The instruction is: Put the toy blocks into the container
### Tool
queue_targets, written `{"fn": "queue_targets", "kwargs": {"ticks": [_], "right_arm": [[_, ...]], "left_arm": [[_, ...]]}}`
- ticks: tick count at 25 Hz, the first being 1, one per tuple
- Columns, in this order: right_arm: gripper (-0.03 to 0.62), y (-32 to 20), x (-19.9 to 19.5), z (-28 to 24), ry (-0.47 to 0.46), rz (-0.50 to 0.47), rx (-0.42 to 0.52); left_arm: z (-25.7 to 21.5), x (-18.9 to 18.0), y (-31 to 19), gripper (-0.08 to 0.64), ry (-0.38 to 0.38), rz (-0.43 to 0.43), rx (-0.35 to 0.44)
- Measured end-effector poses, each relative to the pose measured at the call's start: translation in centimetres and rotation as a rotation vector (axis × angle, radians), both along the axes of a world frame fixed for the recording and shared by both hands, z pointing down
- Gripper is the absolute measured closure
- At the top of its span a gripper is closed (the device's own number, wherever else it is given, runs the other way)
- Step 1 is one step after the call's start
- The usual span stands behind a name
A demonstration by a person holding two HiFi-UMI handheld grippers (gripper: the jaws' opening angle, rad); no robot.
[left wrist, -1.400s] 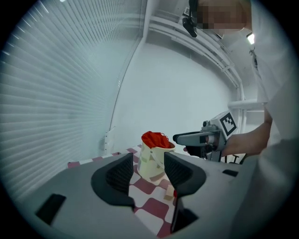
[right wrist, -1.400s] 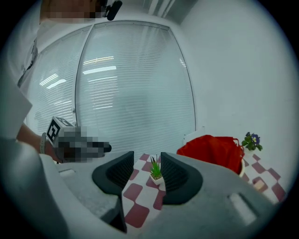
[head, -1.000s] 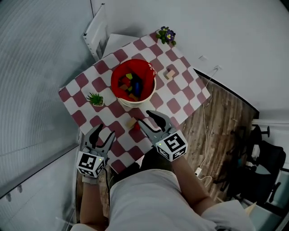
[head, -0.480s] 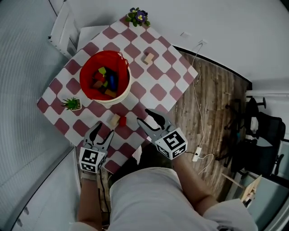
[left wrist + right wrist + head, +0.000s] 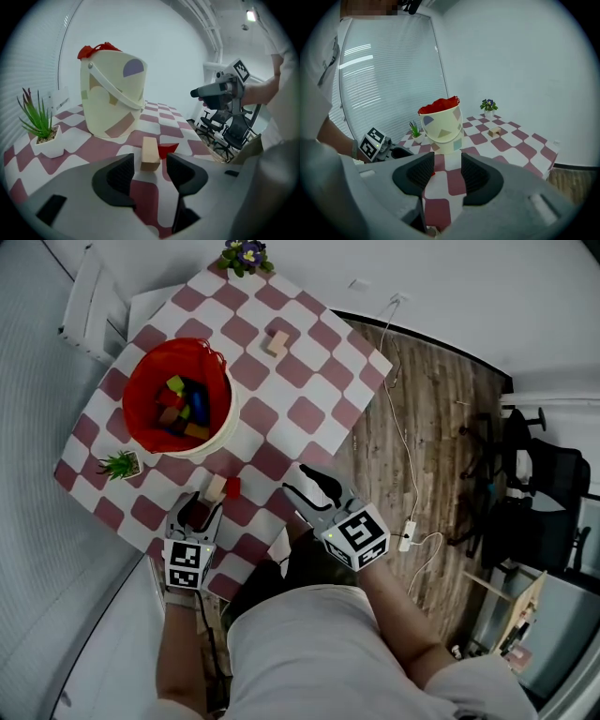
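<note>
A cream bucket with a red liner [image 5: 178, 399] stands on the checkered table [image 5: 309, 413] with several coloured blocks inside. A plain wooden block [image 5: 216, 487] and a red block [image 5: 232, 487] lie side by side near the table's front edge. My left gripper [image 5: 200, 512] is open just behind them. In the left gripper view the wooden block [image 5: 150, 153] lies just ahead of the fingertips, and the red block [image 5: 167, 150] is to its right. My right gripper [image 5: 302, 486] hovers open and empty at the front right. Another wooden block [image 5: 276, 343] lies far back.
A small green plant in a white pot [image 5: 122, 465] stands left of the bucket, and a purple flower pot [image 5: 244, 254] sits at the far corner. Right of the table are wooden floor, cables [image 5: 403, 427] and office chairs [image 5: 539, 484].
My left gripper has come forward up to the wooden and red blocks. The head view has swung, so the table now sits further left. The right gripper holds about the same place.
</note>
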State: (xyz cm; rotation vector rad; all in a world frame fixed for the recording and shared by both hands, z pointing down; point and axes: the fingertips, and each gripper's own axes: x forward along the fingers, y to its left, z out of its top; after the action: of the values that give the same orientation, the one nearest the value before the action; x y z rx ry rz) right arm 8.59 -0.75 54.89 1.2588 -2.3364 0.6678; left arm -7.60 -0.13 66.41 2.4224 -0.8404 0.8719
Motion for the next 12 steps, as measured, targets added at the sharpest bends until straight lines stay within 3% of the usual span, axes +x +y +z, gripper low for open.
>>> {"fn": "queue_targets", "kwargs": {"ticks": [12], "right_arm": [[0.408, 0.9, 2.2, 0.6, 0.005, 0.043, -0.021]], "left_arm": [[1.4, 0.8, -0.4, 0.426, -0.044, 0.009, 0.010]]}}
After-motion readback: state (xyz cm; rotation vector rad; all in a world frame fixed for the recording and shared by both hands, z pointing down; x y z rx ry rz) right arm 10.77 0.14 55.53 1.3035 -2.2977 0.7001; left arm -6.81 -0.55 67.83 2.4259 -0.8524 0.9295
